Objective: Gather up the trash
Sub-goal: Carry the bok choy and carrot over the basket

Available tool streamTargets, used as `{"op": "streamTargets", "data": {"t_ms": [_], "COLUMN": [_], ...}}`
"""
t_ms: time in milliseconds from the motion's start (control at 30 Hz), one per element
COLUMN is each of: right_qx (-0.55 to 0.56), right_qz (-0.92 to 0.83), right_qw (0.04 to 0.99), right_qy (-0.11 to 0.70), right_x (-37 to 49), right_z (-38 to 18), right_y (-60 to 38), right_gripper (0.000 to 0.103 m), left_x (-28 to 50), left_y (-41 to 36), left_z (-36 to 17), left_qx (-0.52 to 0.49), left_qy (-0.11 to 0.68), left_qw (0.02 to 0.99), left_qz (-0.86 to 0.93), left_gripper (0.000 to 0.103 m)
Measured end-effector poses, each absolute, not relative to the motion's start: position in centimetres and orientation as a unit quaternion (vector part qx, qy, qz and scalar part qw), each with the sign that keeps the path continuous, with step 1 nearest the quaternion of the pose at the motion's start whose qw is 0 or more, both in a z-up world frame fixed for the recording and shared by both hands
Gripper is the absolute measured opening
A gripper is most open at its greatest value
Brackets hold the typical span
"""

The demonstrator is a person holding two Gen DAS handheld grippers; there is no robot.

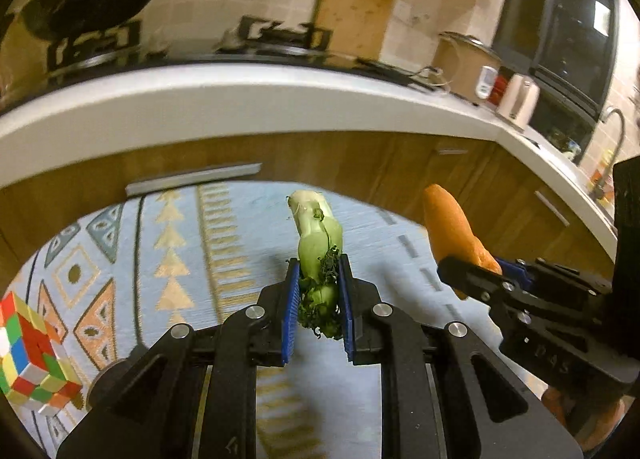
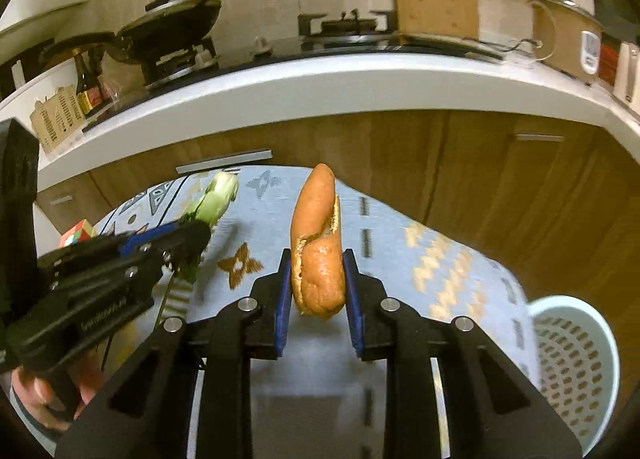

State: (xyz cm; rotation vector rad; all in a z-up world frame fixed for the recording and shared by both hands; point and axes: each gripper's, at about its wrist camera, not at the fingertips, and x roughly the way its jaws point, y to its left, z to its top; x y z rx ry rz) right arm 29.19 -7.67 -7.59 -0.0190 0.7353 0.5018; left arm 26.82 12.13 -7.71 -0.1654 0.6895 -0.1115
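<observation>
Altogether two tools, left tool [image 1: 319, 291] gripping one bok choy [image 1: 318, 235], right tool [image 2: 316, 279] one bread roll [image 2: 318, 243]

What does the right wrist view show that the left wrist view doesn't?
Only the right wrist view: the basket at lower right, and sauce bottles on the counter. Only the left wrist view: the oven, kettle and faucet. Both: the left claw shut on the bok choy, the right claw shut on the bread, the cube, rug and pan.
</observation>
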Motion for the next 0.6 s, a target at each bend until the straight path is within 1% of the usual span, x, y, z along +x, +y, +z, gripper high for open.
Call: {"op": "streamTargets", "data": {"t_ms": [300, 433, 600], "right_qx": [0.021, 0.032, 0.031], "right_qz": [0.192, 0.156, 0.102], "right_qw": [0.929, 0.937, 0.942], "right_qy": [0.315, 0.31, 0.319], "right_x": [24.5, 22.9, 21.5], "right_z": [-2.3, -1.0, -0.4], "right_y": [-16.3, -20.3, -25.3], "right_gripper": [0.021, 0.021, 0.021], "left_x": [23.6, 22.6, 21.9], "left_y": [5.1, 0.9, -4.0], "left_z": [-2.4, -0.3, 0.8], "left_qx": [-0.051, -0.037, -0.03], "left_qy": [0.295, 0.276, 0.272], "left_qw": [0.947, 0.948, 0.943], "left_qz": [-0.116, -0.15, -0.189], "left_gripper": [0.016, 0.016, 0.016]}}
